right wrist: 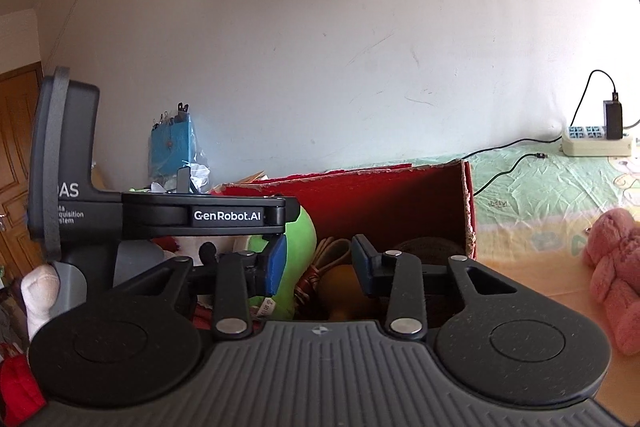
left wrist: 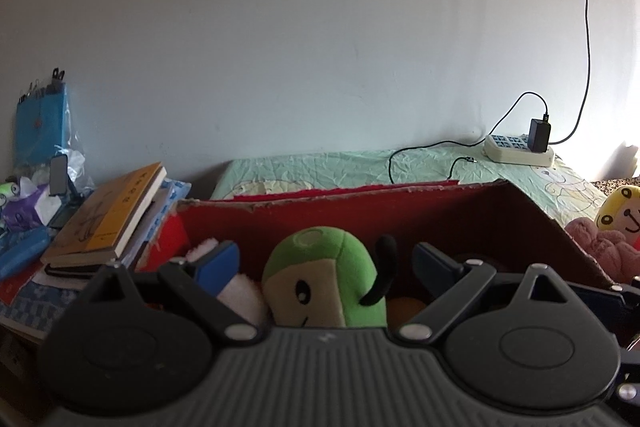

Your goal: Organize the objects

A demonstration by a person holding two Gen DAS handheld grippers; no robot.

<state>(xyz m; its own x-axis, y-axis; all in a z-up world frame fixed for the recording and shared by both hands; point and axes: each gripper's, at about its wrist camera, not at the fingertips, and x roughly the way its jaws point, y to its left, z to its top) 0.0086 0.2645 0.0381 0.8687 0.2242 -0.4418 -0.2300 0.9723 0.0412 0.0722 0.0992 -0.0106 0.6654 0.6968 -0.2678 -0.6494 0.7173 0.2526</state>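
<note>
The left gripper [left wrist: 324, 259] was held spread wide over the red cardboard box [left wrist: 460, 211], gripping nothing. The green plush toy [left wrist: 324, 275] was seen inside it. The right gripper [right wrist: 318, 263] was likewise parted, empty. Beyond, a pink plush [right wrist: 616, 267] was left on the bed [right wrist: 552, 179].

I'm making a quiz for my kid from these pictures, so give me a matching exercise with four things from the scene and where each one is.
Things:
1. green plush toy
2. pink plush toy
3. power strip
4. yellow book

Places:
A. on the pile left of the box
B. at the wall, on the green sheet
C. inside the red box
D. on the bed, right of the box

Pairs: 1-C, 2-D, 3-B, 4-A
</note>
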